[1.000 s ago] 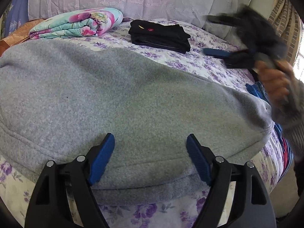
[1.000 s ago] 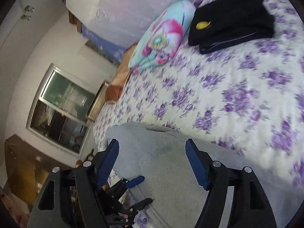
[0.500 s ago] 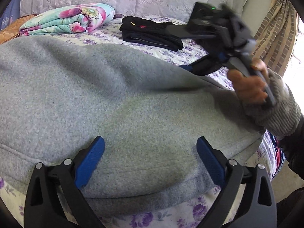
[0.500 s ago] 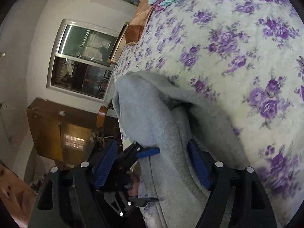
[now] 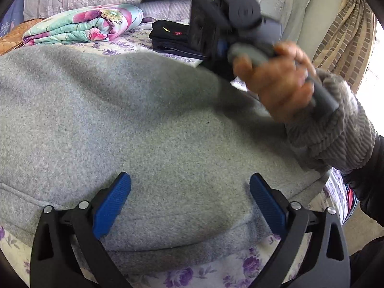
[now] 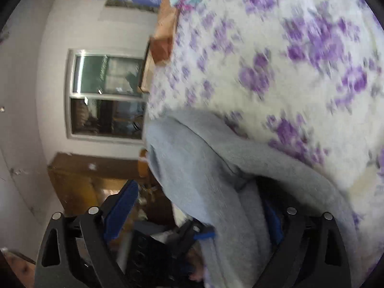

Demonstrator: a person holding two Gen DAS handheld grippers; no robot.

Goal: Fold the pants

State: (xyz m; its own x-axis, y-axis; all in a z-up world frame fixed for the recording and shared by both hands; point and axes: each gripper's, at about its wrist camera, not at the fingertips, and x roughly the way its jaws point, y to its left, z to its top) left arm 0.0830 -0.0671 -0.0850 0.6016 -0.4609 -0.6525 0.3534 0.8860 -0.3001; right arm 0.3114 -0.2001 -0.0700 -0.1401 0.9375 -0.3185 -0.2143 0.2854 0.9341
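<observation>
The grey fleece pants (image 5: 148, 129) lie spread across the floral bedspread (image 5: 216, 273), near edge at the bed's side, with the left gripper (image 5: 189, 206) poised over that hem, jaws spread wide and gripping nothing. The right gripper (image 6: 199, 218), held in a hand (image 5: 278, 84) with a ribbed grey cuff, is opening its jaws astride a raised fold of the pants, apparently not pinching it. To fold well, I'd say each gripper should bite both layers at the edge, then lift evenly so the fabric doesn't bunch.
</observation>
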